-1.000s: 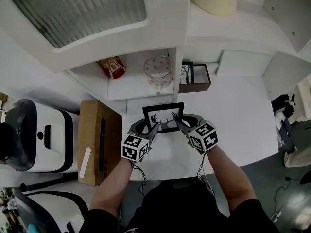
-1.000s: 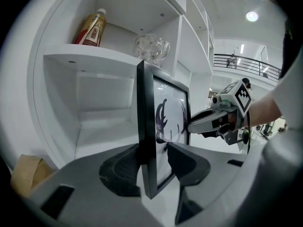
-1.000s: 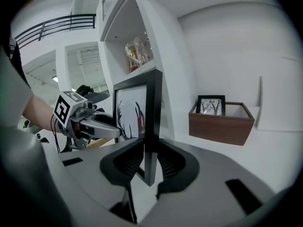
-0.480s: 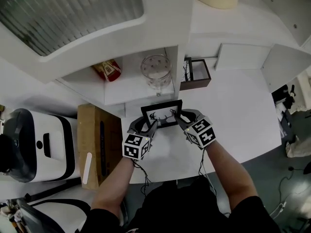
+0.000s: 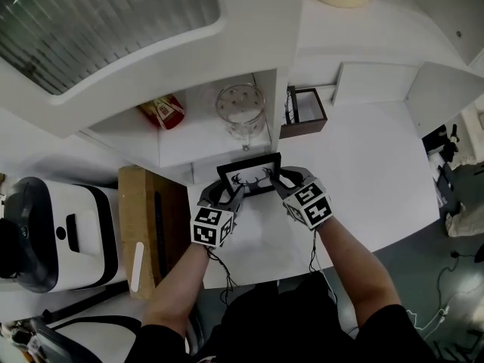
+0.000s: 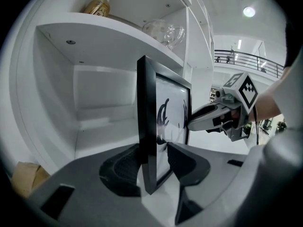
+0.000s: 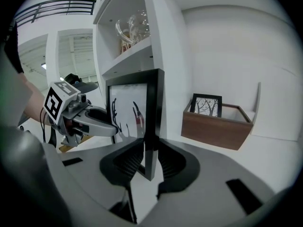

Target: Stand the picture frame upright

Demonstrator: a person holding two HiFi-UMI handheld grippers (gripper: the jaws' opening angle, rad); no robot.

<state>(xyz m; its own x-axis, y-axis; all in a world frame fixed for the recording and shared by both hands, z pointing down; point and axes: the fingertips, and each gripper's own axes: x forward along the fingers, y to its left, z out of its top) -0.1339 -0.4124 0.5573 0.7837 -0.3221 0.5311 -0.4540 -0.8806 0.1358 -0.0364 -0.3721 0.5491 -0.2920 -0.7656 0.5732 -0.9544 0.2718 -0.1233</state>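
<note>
Picture frame (image 5: 249, 181): upright at the centre of the head view, over the white table (image 5: 363, 157), just below the shelf (image 5: 197, 138).
Left hand-held gripper (image 5: 225, 195): clamped on its left edge.
Right hand-held gripper (image 5: 283, 181): clamped on its right edge.

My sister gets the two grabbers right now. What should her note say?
Grippers: the left gripper is shut on the left side of the picture frame; the right gripper is shut on its right side.
Where: the frame is upright, antler picture facing you, over the white table, just in front of the shelf unit.
Done: the frame is vertical.
Left: make sure it stands on its own, then open both grippers. I can't tell whether its bottom edge touches the table yet.
</note>
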